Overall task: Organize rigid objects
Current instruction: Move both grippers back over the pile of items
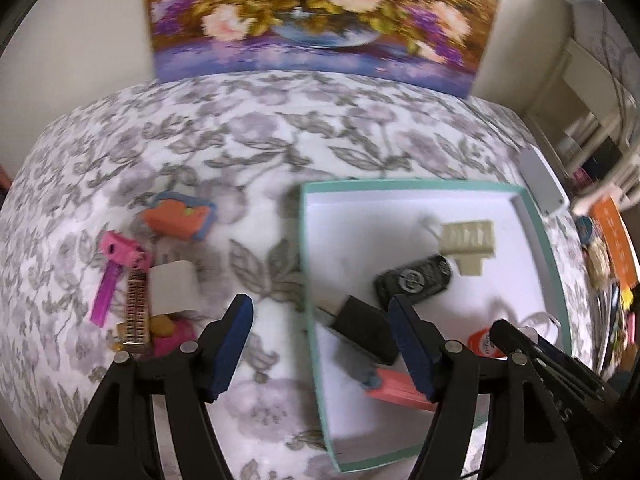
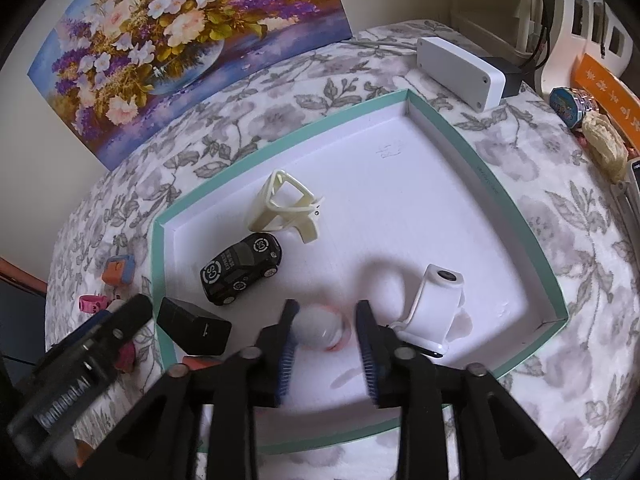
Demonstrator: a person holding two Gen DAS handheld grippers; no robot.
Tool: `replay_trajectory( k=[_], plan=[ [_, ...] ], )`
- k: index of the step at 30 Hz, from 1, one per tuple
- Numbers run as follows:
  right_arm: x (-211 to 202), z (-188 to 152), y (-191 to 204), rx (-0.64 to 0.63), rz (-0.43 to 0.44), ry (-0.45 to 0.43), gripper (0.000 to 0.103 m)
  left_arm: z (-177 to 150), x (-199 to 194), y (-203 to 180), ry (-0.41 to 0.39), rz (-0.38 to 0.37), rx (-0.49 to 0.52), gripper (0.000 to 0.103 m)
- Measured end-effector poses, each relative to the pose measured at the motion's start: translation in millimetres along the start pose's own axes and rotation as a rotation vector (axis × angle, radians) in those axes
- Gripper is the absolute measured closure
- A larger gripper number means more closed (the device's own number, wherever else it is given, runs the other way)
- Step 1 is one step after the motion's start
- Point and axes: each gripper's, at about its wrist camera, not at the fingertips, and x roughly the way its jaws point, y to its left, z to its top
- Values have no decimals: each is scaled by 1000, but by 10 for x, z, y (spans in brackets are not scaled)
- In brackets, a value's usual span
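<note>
Ball (image 2: 320,330) (white-orange) between parted fingers (image 2: 287,344), in tray (image 2: 520,216).

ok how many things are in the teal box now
6: cream clip at the back, black toy car before it, black block and coral piece left, white ball at the right gripper, white holder right. More may be hidden.

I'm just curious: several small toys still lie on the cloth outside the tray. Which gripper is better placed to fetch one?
Probably the left gripper: open, empty, beside the toy pile. The right gripper hangs over the tray.
</note>
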Motion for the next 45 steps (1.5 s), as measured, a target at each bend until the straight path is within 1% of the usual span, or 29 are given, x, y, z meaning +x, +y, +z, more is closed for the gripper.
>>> replay_trajectory(
  k=[1,2,3,4,5,9,11,18,20,22,25,30,32,36,40,45],
  plan=[
    [-1,0,7,-2,4,-4,49,1,0,41,2,9,-14,31],
    [-10,-1,16,-4,8,-10,46,5,1,98,6,20,-36,30],
    [-17,-3,26,-8,12,-15,46,10,9,139,10,27,-51,29],
    [-25,-5,43,-14,14,-19,46,13,16,203,17,39,-76,20],
    [-32,-4,62,-23,16,-24,44,13,21,275,23,53,-104,15],
    [-22,-12,130,-51,16,-27,37,-4,11,505,27,99,-178,13],
    [-13,-16,162,-66,13,-27,31,-7,-3,636,30,118,-214,12],
    [35,-40,262,-118,-10,-23,17,-34,-69,1015,47,192,-285,11],
    [50,-46,284,-132,-19,-22,7,-51,-112,1193,45,208,-337,11],
    [51,-50,302,-136,-17,-25,1,-59,-150,1313,38,218,-372,11],
    [26,-54,331,-140,-20,-36,0,-73,-233,1458,15,232,-418,10],
    [-60,-65,426,-164,-26,-68,0,-55,-399,1595,-44,252,-431,10],
    [-97,-66,470,-170,-14,-79,0,-46,-483,1644,-74,267,-427,10],
    [-211,-93,603,-170,30,-119,0,-33,-607,1745,-108,281,-417,10],
    [-326,-147,823,-194,81,-161,0,-50,-650,1844,-108,251,-427,10],
    [-332,-280,1182,-269,130,-153,0,-100,-648,1983,-85,236,-454,10]
  ],
)
